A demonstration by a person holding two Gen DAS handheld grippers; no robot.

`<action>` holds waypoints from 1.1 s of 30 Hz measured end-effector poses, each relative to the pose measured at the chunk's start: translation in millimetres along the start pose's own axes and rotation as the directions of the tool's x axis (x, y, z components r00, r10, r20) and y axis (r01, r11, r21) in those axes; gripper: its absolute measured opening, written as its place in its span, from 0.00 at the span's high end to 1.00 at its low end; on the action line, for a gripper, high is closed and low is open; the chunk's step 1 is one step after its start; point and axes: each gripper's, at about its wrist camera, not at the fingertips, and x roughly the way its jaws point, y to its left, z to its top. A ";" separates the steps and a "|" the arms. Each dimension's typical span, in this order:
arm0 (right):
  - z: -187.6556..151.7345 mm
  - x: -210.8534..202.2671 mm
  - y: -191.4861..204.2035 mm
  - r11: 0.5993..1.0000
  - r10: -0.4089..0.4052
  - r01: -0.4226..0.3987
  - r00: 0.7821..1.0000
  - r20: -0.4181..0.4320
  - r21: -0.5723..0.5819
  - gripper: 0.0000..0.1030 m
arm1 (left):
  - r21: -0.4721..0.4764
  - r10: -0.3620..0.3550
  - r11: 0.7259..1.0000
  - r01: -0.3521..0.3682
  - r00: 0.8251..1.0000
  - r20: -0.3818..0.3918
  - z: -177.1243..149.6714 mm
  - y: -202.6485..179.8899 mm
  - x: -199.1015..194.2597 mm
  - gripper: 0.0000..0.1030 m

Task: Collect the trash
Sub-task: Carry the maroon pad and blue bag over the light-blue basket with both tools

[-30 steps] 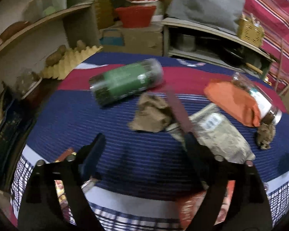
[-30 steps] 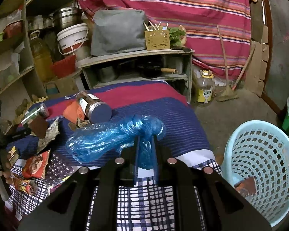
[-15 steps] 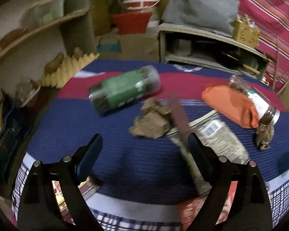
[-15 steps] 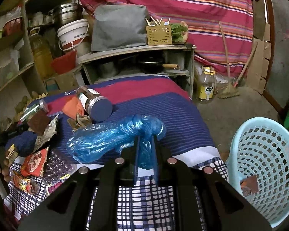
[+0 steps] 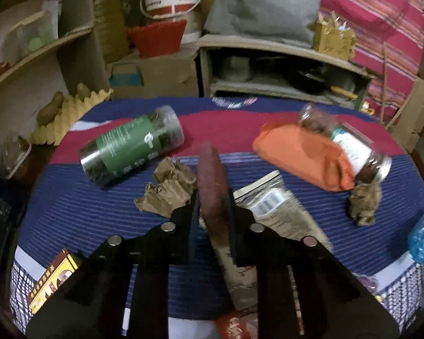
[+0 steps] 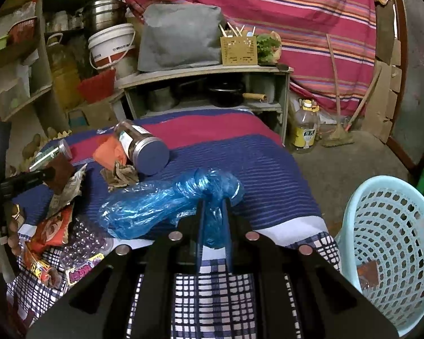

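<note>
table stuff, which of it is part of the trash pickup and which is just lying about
Part of the job:
- brown wrapper, clamped in the left gripper, whose jaws have just closed on it
- blue plastic bag, clamped in the right gripper
- crumpled brown paper
- light blue basket

Just lying about:
- green-label jar
- white bucket
- grey bag

Open striped cloth [image 6: 257, 163] right of jar [image 6: 144, 149], laundry basket [image 6: 390, 248] open-topped

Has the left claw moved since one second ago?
Yes. The left claw advanced toward the green jar, and its jaws have just closed on the brown wrapper.
</note>
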 end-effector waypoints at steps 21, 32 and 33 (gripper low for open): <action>6.8 -91.8 -51.1 0.996 -0.068 0.058 0.982 0.173 0.064 0.88 | 0.168 -0.215 0.969 0.184 0.958 0.191 -8.3 -120.2 -114.2 0.88; -26.6 -147.3 -142.7 0.956 -0.265 0.229 0.944 0.197 0.185 0.88 | 0.254 -0.433 0.888 0.385 0.885 0.172 -39.8 -222.5 -145.1 0.88; -30.3 -150.7 -153.4 0.947 -0.287 0.247 0.938 0.195 0.206 0.88 | 0.261 -0.448 0.879 0.399 0.878 0.170 -44.6 -232.9 -147.4 0.88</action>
